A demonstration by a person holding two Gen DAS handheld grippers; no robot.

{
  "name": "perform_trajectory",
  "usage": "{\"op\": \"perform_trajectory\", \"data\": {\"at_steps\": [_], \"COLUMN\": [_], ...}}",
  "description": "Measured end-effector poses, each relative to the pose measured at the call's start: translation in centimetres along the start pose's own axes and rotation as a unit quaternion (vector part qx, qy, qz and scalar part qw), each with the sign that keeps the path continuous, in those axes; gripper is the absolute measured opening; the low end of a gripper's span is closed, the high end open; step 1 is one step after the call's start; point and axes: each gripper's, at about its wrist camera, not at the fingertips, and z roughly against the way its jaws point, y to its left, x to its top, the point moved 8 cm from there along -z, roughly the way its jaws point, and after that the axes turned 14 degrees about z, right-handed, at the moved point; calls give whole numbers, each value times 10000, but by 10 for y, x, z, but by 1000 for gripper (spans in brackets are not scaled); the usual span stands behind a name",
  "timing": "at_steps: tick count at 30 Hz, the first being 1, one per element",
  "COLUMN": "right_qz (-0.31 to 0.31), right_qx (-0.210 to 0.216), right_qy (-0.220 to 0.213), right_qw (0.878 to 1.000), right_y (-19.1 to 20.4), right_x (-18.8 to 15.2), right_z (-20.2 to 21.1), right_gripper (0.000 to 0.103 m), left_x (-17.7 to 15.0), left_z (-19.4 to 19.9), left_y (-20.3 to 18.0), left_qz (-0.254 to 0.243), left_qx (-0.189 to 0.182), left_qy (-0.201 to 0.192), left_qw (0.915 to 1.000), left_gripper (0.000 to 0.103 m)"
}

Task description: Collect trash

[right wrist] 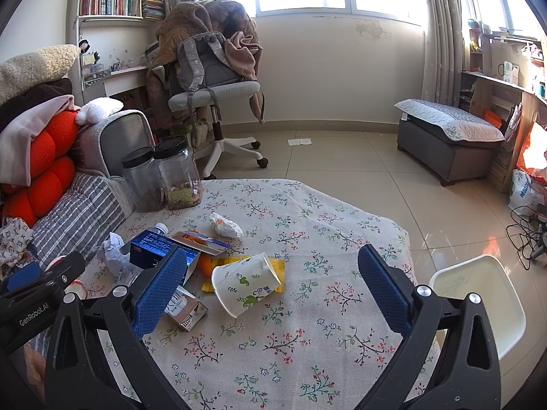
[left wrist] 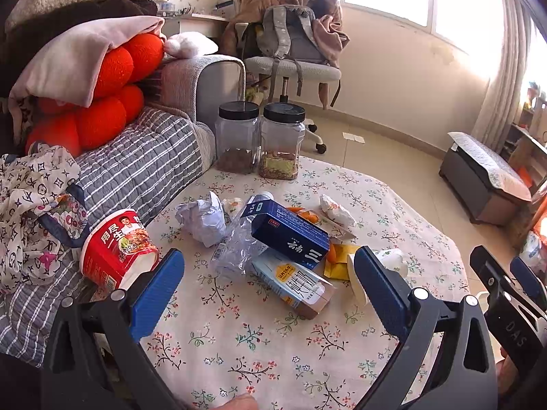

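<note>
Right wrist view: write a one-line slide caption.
Open right gripper hovers over a floral table strewn with trash: tipped paper cup, blue box, crumpled paper.

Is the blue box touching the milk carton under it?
Touching. The left wrist view shows the blue box lying directly on the milk carton.

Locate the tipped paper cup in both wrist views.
Left wrist: paper cup lies right of centre, mostly hidden behind the left gripper's right finger, beside the yellow wrapper.
Right wrist: cup lies centre, in full view, on that wrapper.
Shared landmark: the two black-lidded jars.
</note>
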Motion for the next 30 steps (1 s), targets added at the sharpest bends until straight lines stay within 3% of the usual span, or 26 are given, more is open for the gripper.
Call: {"op": "perform_trajectory", "data": {"at_steps": [30], "right_qz": [3], "right_qx": [35], "right_qy": [79], "right_qw": [10000], "right_y": [5], "right_x": [-5], "right_z": [-3], "right_gripper": [96], "left_x": [-4], "left_z": [-7], "left_y": [5], "left_qz": [32], "left_qx": [155], "left_qy": [135], "left_qw": [9998], "left_gripper": [97]}}
